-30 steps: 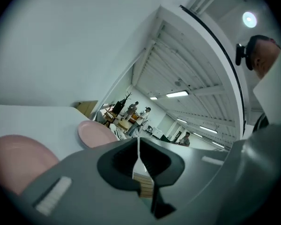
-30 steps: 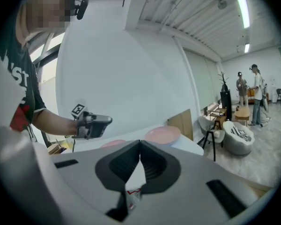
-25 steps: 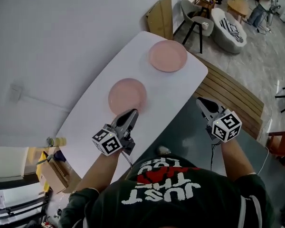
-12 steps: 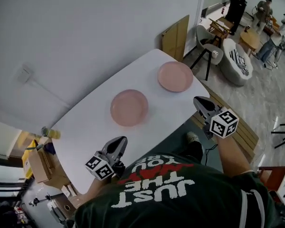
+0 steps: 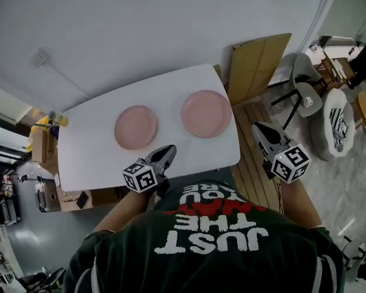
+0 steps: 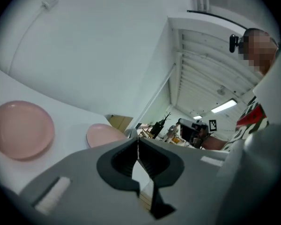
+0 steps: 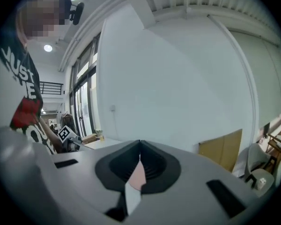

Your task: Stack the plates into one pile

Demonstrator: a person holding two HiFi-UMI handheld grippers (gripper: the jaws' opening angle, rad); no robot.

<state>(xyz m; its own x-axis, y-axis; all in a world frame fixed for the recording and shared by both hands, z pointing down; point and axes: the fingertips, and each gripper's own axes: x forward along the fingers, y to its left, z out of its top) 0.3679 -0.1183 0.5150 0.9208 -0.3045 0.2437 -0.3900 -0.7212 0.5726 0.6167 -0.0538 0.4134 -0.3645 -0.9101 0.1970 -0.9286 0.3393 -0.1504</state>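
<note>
My white table (image 5: pixel 91 154) fills the middle of the head view. Two round, plain pink plates with shallow rims lie on it side by side, apart: the right-hand plate (image 5: pixel 206 113) at centre, the left-hand plate (image 5: pixel 136 127) beside it. My left tool (image 5: pixel 169 149), jaws pressed together and empty, hovers at the table's lower edge. My right tool (image 5: pixel 260 129), also closed on nothing, is off the table's right end.

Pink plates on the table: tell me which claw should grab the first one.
Left, probably. The left claw, shut, hovers at the near edge of the white table, just short of the nearer round pink plate. The right claw, also shut, hangs off the table's right end.
</note>
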